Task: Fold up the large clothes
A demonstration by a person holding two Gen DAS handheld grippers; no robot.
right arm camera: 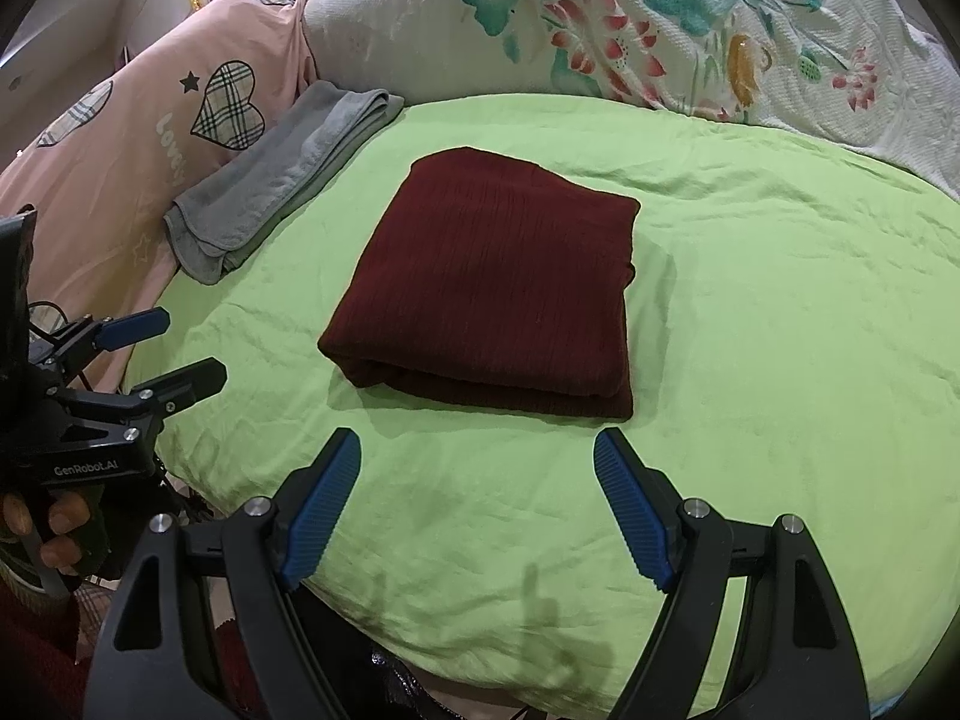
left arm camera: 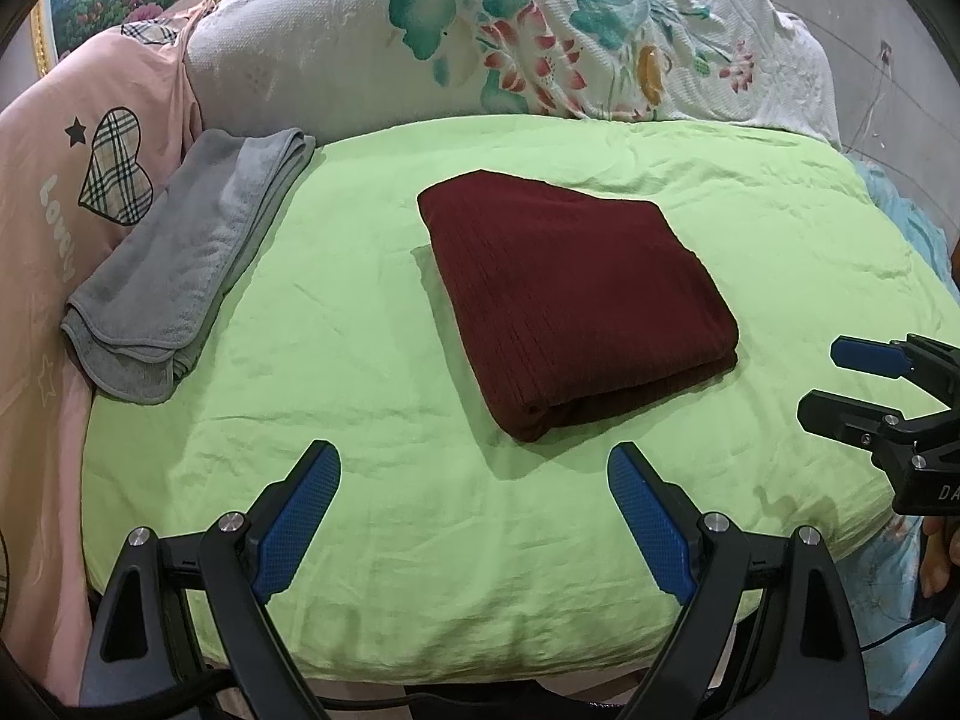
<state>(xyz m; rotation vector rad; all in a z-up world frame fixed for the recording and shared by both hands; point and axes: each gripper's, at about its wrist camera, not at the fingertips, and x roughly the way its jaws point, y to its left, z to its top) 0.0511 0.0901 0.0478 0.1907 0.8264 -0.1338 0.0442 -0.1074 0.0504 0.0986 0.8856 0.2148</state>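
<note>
Both tools are held wide open with nothing gripped. The left gripper (left arm camera: 474,480) is seen low over the near edge of the bed, its ribbed blue pads (left arm camera: 297,519) splayed apart on black hinged arms. The right gripper (right arm camera: 477,468) is posed the same way, level and pointed at the bed's middle, with fingers (right arm camera: 57,525) wrapped round the left tool's handle in the right-wrist view. Just beyond both, the maroon garment (left arm camera: 570,294) is laid flat as a thick folded rectangle, fine-ribbed knit, in the centre of the wrinkled lime-green sheet (left arm camera: 390,372). A folded grey fleecy towel (left arm camera: 186,264) is parked at the left edge, well apart. A quilted floral pillow (left arm camera: 540,30) is propped behind.
</note>
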